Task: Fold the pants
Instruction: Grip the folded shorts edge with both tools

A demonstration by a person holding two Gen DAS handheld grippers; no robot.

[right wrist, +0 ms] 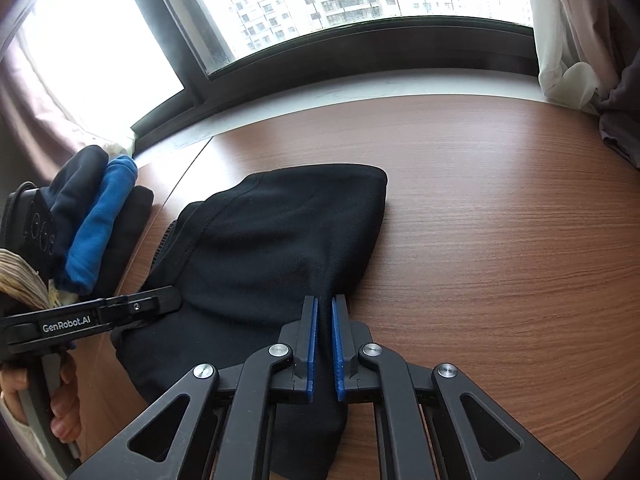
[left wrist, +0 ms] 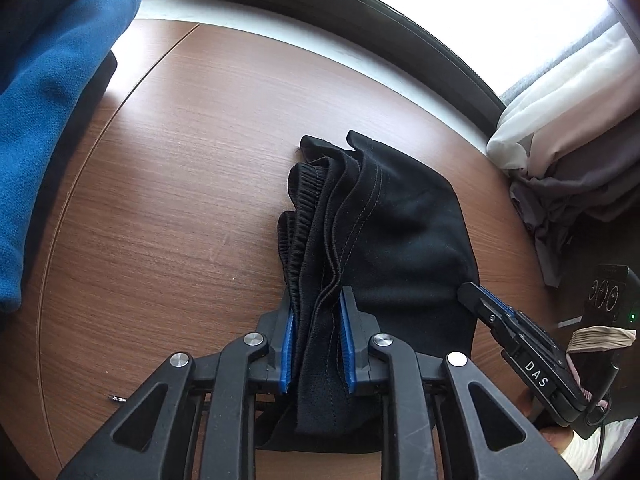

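The left gripper (left wrist: pixel 318 312) is clamped on the bunched, layered waistband edge of the black knit pants (left wrist: pixel 400 232), blue pads pressing the fabric. The right gripper (right wrist: pixel 325 312) pinches a thin fold at the opposite near corner of the folded pants, which lie on the brown wood-grain table (right wrist: pixel 500 248) toward its window edge. A blue fleece garment (left wrist: pixel 52 120) sits at the table's left edge.
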